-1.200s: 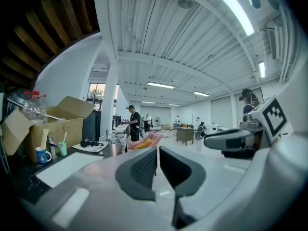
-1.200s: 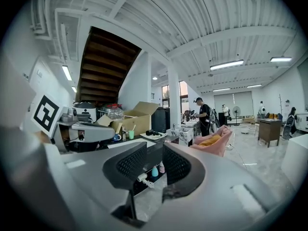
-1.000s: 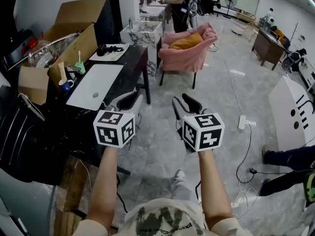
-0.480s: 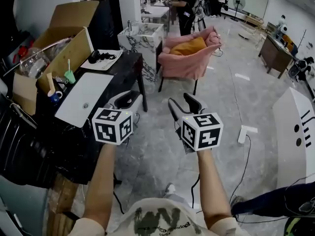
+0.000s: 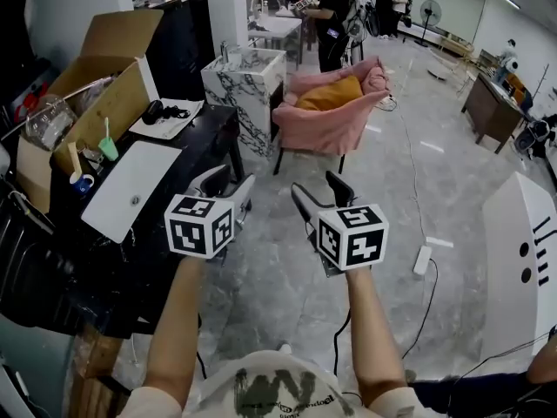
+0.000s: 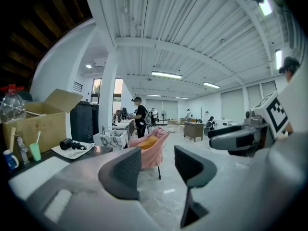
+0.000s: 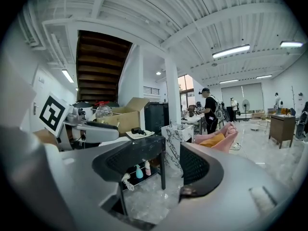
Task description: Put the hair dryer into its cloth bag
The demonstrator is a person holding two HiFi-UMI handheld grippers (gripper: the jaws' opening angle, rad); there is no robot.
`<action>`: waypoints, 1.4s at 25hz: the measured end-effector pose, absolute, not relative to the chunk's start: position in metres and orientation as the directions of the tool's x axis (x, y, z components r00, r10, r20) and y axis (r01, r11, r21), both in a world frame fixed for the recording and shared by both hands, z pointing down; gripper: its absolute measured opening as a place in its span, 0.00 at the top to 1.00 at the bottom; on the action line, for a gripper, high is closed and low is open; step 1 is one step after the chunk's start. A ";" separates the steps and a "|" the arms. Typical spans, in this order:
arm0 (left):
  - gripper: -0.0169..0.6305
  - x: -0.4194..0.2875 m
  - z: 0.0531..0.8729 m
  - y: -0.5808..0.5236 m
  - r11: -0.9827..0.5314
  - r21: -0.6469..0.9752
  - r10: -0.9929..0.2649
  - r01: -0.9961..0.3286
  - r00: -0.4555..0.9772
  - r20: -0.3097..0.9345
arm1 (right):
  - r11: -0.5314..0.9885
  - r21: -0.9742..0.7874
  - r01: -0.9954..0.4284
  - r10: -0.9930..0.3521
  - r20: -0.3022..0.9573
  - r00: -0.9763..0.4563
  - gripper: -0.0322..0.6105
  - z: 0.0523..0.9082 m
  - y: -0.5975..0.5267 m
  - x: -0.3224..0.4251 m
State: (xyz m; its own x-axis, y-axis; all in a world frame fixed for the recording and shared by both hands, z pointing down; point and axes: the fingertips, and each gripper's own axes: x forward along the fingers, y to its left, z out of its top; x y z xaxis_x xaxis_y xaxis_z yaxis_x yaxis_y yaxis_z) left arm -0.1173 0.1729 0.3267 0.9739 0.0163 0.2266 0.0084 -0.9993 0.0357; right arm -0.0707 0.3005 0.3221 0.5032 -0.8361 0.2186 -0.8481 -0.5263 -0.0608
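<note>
Both grippers hover side by side above the grey floor next to the black table point(image 5: 218, 138). The left gripper point(image 5: 228, 185) and the right gripper point(image 5: 319, 190) each have their jaws spread wide, having just been opening, and neither has anything between its jaws. The black hair dryer point(image 5: 159, 111) lies on a white cloth point(image 5: 174, 122) at the far end of that table, next to the open cardboard box point(image 5: 104, 85) and well apart from both grippers, while a pink armchair point(image 5: 335, 116) stands farther off on the floor.
</note>
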 end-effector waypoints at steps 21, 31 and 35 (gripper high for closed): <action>0.59 -0.076 0.332 0.136 -0.995 0.028 -0.087 -0.095 0.970 0.229 | -0.490 -0.093 -0.867 -0.858 0.227 0.460 0.46 0.340 0.289 -0.012; 0.59 -0.036 0.353 0.068 -0.991 0.044 -0.108 -0.123 0.962 0.249 | -0.450 -0.084 -0.889 -0.875 0.242 0.420 0.46 0.344 0.210 0.034; 0.59 -0.012 0.357 0.022 -0.989 0.052 -0.122 -0.140 0.959 0.258 | -0.435 -0.087 -0.896 -0.878 0.263 0.400 0.46 0.350 0.162 0.060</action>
State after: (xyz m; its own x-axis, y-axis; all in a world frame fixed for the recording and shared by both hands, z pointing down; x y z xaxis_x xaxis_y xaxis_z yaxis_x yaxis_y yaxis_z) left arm -0.0117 0.0216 0.3568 0.9585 -0.1217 0.2576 -0.1397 -0.9888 0.0525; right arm 0.0597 0.1616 0.3495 0.4005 -0.8777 0.2632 -0.8962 -0.4350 -0.0869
